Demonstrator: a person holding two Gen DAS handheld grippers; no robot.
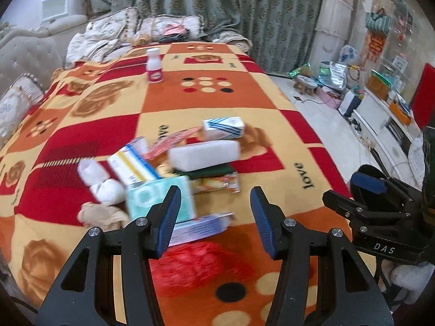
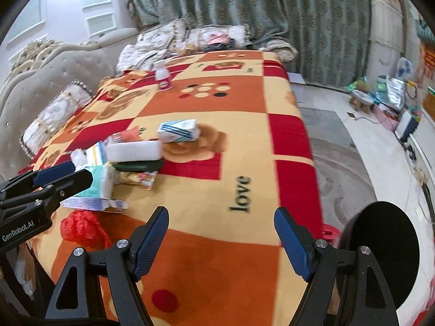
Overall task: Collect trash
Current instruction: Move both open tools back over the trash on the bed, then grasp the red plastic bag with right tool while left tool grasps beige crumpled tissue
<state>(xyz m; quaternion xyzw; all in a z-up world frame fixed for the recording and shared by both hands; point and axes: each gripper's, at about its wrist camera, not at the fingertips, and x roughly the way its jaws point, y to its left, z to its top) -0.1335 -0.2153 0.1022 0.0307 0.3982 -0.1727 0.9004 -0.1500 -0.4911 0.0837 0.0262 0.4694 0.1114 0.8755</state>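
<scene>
A pile of trash lies on the patterned blanket (image 1: 244, 103): a teal tissue pack (image 1: 160, 198), a white foam block (image 1: 204, 154), a blue-striped carton (image 1: 224, 127), a yellow-and-blue box (image 1: 133, 165), crumpled white tissue (image 1: 100, 182), a snack wrapper (image 1: 217, 182), a purple-white box (image 1: 201, 226) and a red mesh bag (image 1: 201, 266). My left gripper (image 1: 216, 212) hovers open just in front of the pile, holding nothing. My right gripper (image 2: 221, 233) stands open over bare blanket to the pile's right. The carton (image 2: 178, 130) and red mesh bag (image 2: 81, 228) also show there.
A white bottle with a red label (image 1: 154, 66) stands upright far back on the bed. Pillows (image 1: 16, 106) line the left side, curtains (image 1: 217, 5) hang behind. The floor on the right holds a small stool (image 1: 305, 82) and clutter. A black round object (image 2: 380, 252) sits beside my right gripper.
</scene>
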